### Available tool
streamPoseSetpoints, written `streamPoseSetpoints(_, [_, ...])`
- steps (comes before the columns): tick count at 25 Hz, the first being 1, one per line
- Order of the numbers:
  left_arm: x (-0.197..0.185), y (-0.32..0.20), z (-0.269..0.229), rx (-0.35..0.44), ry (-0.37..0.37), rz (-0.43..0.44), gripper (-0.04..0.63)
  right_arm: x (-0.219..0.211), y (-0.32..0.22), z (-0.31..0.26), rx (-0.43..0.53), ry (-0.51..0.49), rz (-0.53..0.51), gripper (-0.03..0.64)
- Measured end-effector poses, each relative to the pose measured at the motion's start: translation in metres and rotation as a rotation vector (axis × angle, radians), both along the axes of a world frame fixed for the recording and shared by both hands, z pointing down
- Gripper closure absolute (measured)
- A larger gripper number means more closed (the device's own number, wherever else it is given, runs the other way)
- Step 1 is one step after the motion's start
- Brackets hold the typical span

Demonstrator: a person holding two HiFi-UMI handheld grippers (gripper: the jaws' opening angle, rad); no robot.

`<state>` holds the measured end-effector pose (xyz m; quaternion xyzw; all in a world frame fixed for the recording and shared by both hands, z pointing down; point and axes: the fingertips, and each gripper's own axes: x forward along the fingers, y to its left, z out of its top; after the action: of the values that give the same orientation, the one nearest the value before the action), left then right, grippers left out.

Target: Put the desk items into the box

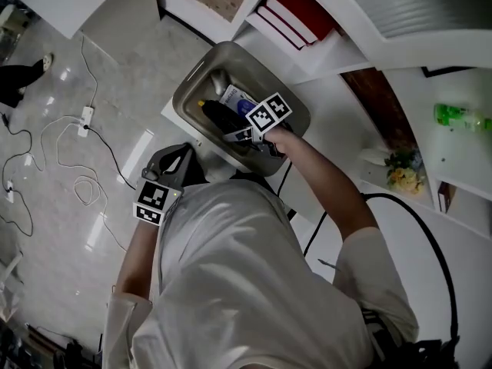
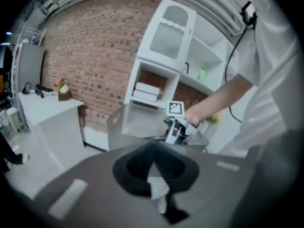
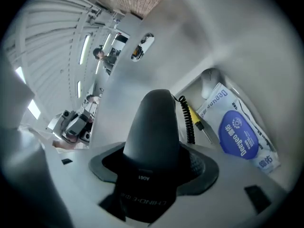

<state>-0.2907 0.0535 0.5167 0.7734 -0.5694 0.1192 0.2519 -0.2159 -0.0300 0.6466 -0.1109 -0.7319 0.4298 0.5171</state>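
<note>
A grey box (image 1: pixel 288 98) stands in front of me, and the left gripper view shows it too (image 2: pixel 124 122). My right gripper (image 1: pixel 234 129) reaches down into it, shut on a black tapered device (image 3: pixel 154 127) that fills the space between its jaws. On the box floor lie a blue-and-white wipes packet (image 3: pixel 237 132), a yellow pen (image 3: pixel 195 118), a black coiled cord (image 3: pixel 189 120) and a pale mouse (image 3: pixel 209 80). My left gripper (image 1: pixel 175 161) hangs outside the box, near its lower left, shut (image 2: pixel 154 158) with nothing held.
White shelving rises behind the box, holding red books (image 1: pixel 300 12), a green bottle (image 1: pixel 461 118) and a small flower pot (image 1: pixel 403 171). Loose cables (image 1: pixel 77 156) trail over the shiny floor at left. A thick black cable (image 1: pixel 430 237) loops at right.
</note>
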Motion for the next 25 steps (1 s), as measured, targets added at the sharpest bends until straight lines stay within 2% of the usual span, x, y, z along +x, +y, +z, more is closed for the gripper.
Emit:
streamPoseSetpoints(6, [-0.008, 0.0, 0.003, -0.014, 0.021, -0.001, 0.592, 0.007, 0.005, 0.041, 0.11, 0.096, -0.153, 0.316])
streamPoseSetpoints(10, [-0.014, 0.003, 0.007, -0.026, 0.036, -0.001, 0.592, 0.019, 0.006, 0.067, 0.255, 0.126, -0.326, 0.316])
streamPoseSetpoints(13, [-0.022, 0.004, 0.01, -0.031, 0.043, -0.006, 0.592, 0.021, 0.006, 0.085, 0.356, 0.127, -0.403, 0.316])
streamPoseSetpoints(16, [-0.028, 0.007, 0.014, -0.043, 0.049, -0.011, 0.592, 0.022, 0.008, 0.097, 0.413, 0.111, -0.44, 0.316])
streamPoseSetpoints(25, [-0.046, 0.023, 0.025, -0.074, 0.061, -0.048, 0.592, 0.028, 0.013, 0.122, 0.445, 0.116, -0.485, 0.316])
